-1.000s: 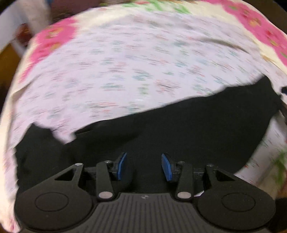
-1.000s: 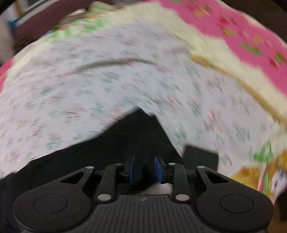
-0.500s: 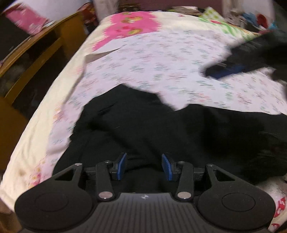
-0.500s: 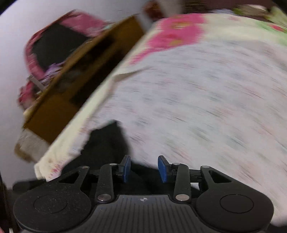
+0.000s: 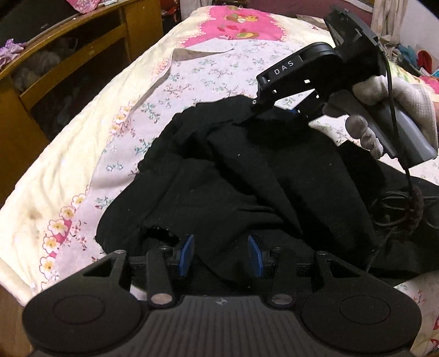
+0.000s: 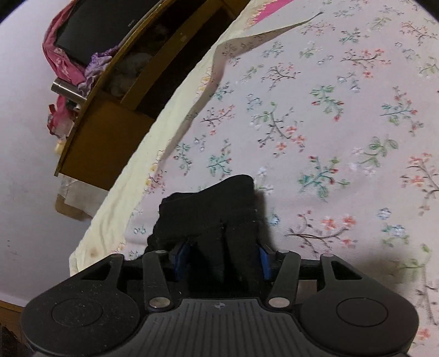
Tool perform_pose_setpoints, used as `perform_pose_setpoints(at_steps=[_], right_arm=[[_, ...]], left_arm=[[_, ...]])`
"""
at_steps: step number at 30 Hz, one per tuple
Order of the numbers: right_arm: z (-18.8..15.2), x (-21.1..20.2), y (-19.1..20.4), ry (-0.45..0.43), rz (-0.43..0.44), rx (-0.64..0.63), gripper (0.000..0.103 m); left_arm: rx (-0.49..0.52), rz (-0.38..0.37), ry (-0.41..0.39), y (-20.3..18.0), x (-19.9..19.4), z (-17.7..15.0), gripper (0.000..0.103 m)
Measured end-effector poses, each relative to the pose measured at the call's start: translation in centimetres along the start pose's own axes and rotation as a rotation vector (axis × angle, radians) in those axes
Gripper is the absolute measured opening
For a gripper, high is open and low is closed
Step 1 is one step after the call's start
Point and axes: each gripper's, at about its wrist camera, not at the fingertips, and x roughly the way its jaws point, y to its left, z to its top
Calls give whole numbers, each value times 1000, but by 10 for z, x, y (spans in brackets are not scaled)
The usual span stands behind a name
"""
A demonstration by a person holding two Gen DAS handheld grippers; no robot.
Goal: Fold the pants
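Note:
The black pants [image 5: 247,175] lie bunched on the floral sheet [image 5: 208,68] of the bed. My left gripper [image 5: 221,255] is open, its blue pads [image 5: 185,254] wide apart with black cloth lying between them at the near edge of the pants. My right gripper [image 6: 221,254] has a thick fold of the pants [image 6: 214,211] between its blue pads [image 6: 264,261], which stand apart and touch the cloth on both sides. In the left wrist view the right gripper [image 5: 282,109] sits at the far edge of the pants, held by a gloved hand [image 5: 392,109].
A wooden cabinet [image 5: 68,68] stands left of the bed, also in the right wrist view [image 6: 115,115]. A black cable [image 5: 395,208] trails over the pants on the right. The sheet's corner [image 5: 192,53] is folded back. Pink bedding [image 5: 247,24] lies beyond.
Both grippers swung left toward the cabinet side. The right gripper, empty half a second ago, now has a fold of the pants between its pads and shows in the left wrist view.

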Motion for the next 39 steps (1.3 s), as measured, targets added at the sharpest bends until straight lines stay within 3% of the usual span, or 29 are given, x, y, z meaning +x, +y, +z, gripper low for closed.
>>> perform_pose_setpoints(at_steps=[2, 6, 10, 14, 22, 28, 32, 39], right_arm=[[0, 0, 8, -10, -24, -32, 4], [2, -20, 18, -57, 10, 36, 0], [16, -55, 18, -182, 61, 151, 0], [19, -74, 48, -238, -6, 7, 0], [-34, -8, 107, -30, 100, -58, 0], [-56, 34, 119, 97, 63, -101, 2], [-68, 37, 123, 114, 64, -110, 2], [-78, 41, 133, 124, 63, -127, 2]], left_arm=[[-6, 2, 2, 3, 0, -2, 51], [-24, 9, 0, 7, -3, -2, 51], [-40, 3, -20, 6, -8, 0, 51], [-39, 12, -38, 8, -15, -3, 51], [-109, 52, 16, 31, -30, -41, 52], [-151, 69, 50, 45, -39, -65, 52], [-159, 73, 57, 47, -41, -76, 52], [-130, 69, 50, 41, -42, -65, 52]])
